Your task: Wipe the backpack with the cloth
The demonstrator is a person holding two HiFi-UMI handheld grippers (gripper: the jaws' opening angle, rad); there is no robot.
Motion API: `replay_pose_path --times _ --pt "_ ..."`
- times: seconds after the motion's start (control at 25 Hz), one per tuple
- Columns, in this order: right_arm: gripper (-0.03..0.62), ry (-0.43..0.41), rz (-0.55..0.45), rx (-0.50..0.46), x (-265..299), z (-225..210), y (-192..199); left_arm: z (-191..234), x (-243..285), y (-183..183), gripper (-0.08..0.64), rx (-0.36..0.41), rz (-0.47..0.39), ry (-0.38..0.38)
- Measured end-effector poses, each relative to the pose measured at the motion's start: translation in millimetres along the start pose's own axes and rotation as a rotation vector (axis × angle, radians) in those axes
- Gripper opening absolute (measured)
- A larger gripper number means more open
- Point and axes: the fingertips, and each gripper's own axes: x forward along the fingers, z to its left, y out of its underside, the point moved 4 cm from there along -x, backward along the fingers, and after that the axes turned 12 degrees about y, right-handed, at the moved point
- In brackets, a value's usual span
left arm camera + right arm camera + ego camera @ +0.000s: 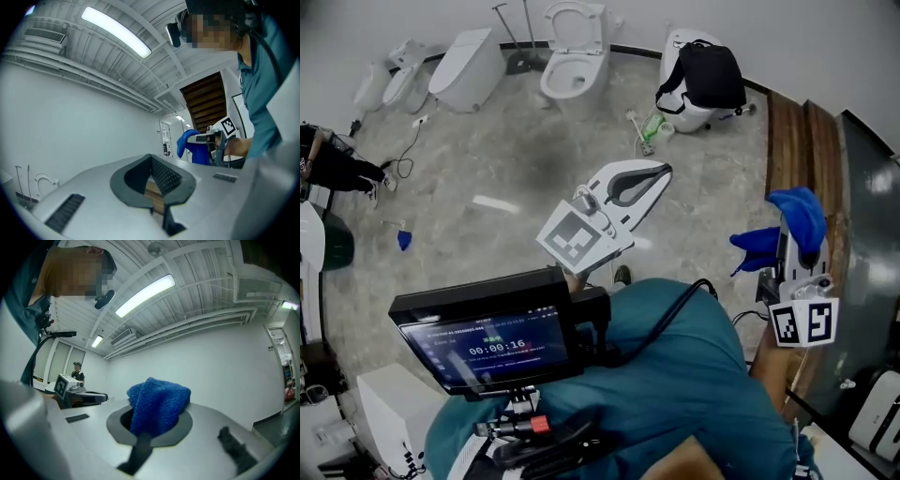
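Note:
The black backpack [705, 75] rests on a white toilet [684, 114] at the far right of the head view, well away from both grippers; neither gripper view shows it. My right gripper [787, 225] is shut on the blue cloth [797, 214], which bunches over the jaw tips [159, 404] and hangs toward my body. My left gripper [659, 172] is held in front of me, tips together, with nothing between them [150, 158]. Both gripper cameras tilt up at the ceiling. From the left gripper view the cloth [190, 143] shows in the right gripper [211, 138].
Several white toilets [574, 56] [469, 66] stand along the far wall on a marble floor. A green spray bottle [649, 127] lies near the backpack. A wooden panel [787, 141] runs along the right. A monitor [487, 337] hangs at my chest. A small blue item [404, 240] lies at the left.

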Motion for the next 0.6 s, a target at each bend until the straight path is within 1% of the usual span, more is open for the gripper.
replay_pose_path --times 0.12,0.32,0.6 --pt "0.005 0.003 -0.005 -0.002 -9 -4 0 -10 -1 -2 0.005 0.010 -0.004 -0.005" --pt "0.005 -0.001 0.000 0.004 -1 -12 -6 -6 8 -8 0.005 0.009 0.003 -0.009" --pt "0.005 -0.005 0.000 0.010 -10 -17 1 -17 11 -3 0.005 0.010 0.005 -0.012"
